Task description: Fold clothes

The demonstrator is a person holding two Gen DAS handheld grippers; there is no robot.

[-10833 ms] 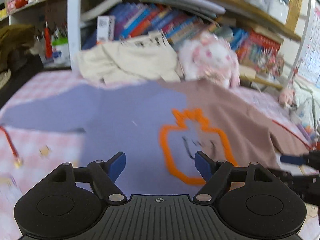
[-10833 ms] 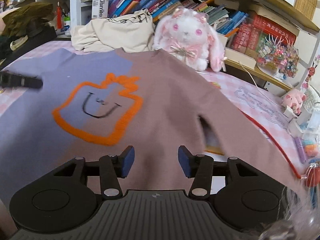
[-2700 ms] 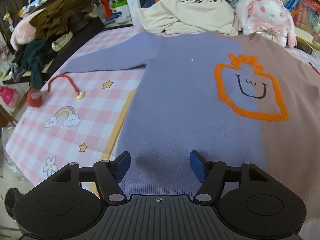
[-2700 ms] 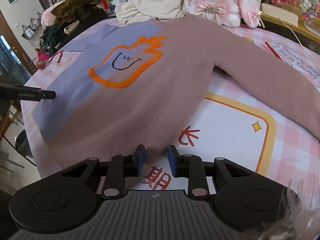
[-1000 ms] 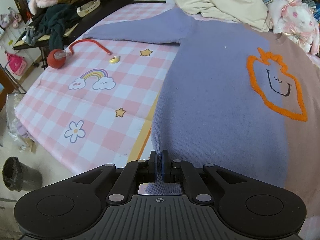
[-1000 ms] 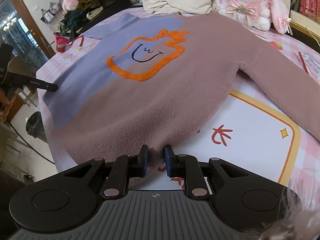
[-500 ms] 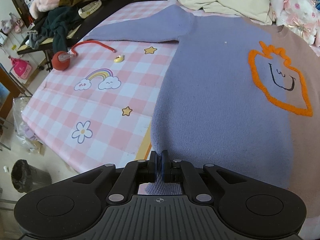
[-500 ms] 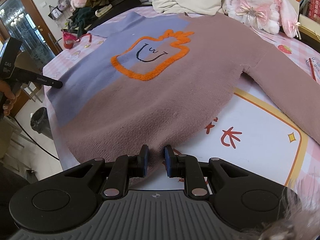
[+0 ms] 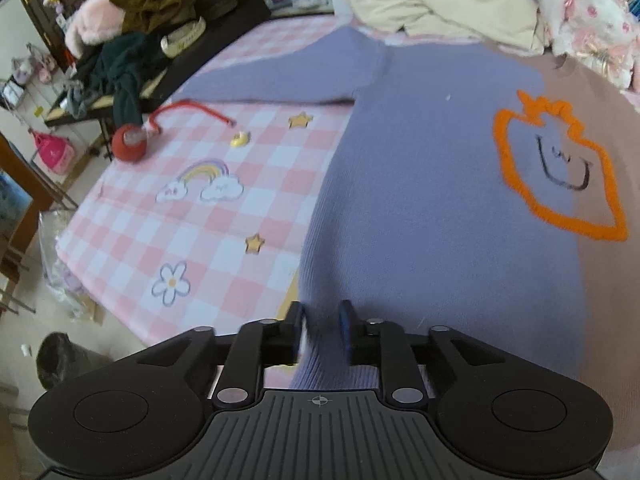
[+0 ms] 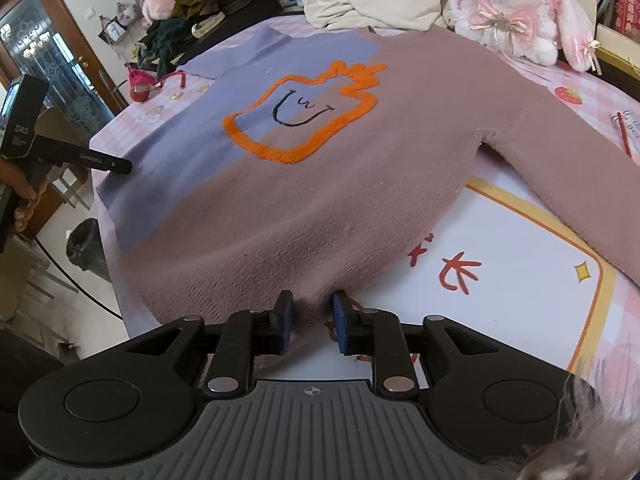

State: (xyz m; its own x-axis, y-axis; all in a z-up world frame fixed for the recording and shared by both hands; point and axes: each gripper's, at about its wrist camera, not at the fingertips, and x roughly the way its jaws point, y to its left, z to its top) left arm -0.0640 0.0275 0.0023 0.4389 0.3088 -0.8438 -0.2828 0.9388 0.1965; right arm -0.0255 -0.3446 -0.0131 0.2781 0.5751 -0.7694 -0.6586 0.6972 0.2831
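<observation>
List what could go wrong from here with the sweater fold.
1. Both tools have just been opening: the left tool and the right tool have only loose hem of the sweater between their pads, so a lift may miss it.
2. The sleeves lie spread out, so a fold may bunch.

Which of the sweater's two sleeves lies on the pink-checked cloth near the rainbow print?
The lilac sleeve: it stretches out above the rainbow print. The brown sleeve lies on the other side, by the white panel.
</observation>
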